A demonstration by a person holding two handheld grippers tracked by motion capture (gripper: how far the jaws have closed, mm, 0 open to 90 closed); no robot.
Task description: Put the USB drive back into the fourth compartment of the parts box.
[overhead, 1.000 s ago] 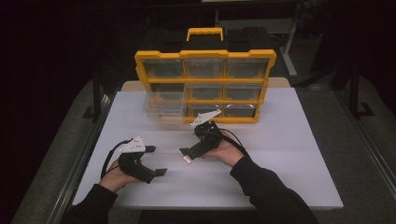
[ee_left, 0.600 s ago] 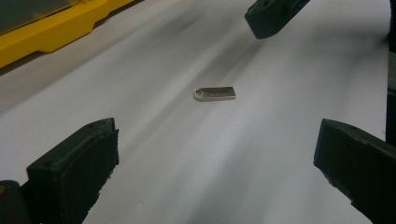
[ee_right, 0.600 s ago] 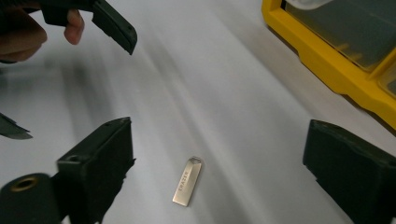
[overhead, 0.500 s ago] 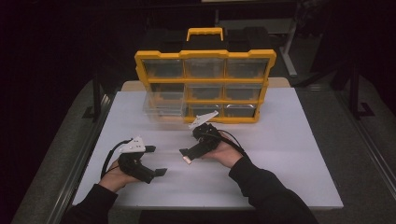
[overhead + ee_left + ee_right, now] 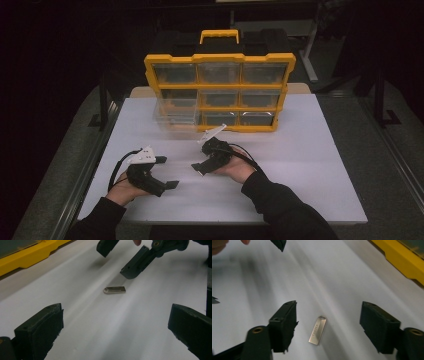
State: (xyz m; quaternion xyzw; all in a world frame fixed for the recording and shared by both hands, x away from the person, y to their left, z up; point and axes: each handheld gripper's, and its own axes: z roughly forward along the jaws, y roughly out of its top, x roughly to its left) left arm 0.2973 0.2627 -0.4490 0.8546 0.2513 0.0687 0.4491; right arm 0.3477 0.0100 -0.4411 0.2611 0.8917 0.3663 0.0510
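A small silver USB stick [image 5: 317, 330] lies flat on the white tabletop [image 5: 300, 165]. My right gripper [image 5: 332, 326] is open and low over it, with one jaw on either side and neither touching. In the high view the right gripper [image 5: 200, 167] is at the table's middle front, and the left gripper [image 5: 167, 172] sits a short way to its left. The left gripper [image 5: 115, 327] is open and empty. It faces the USB stick [image 5: 115, 290], which lies just beyond its jaws, with the right gripper [image 5: 125, 257] behind it.
A yellow organizer case [image 5: 220, 92] with clear drawers stands upright at the back of the table. One clear drawer [image 5: 175, 117] is pulled out at its lower left. Its yellow base edge [image 5: 402, 260] runs close to my right gripper.
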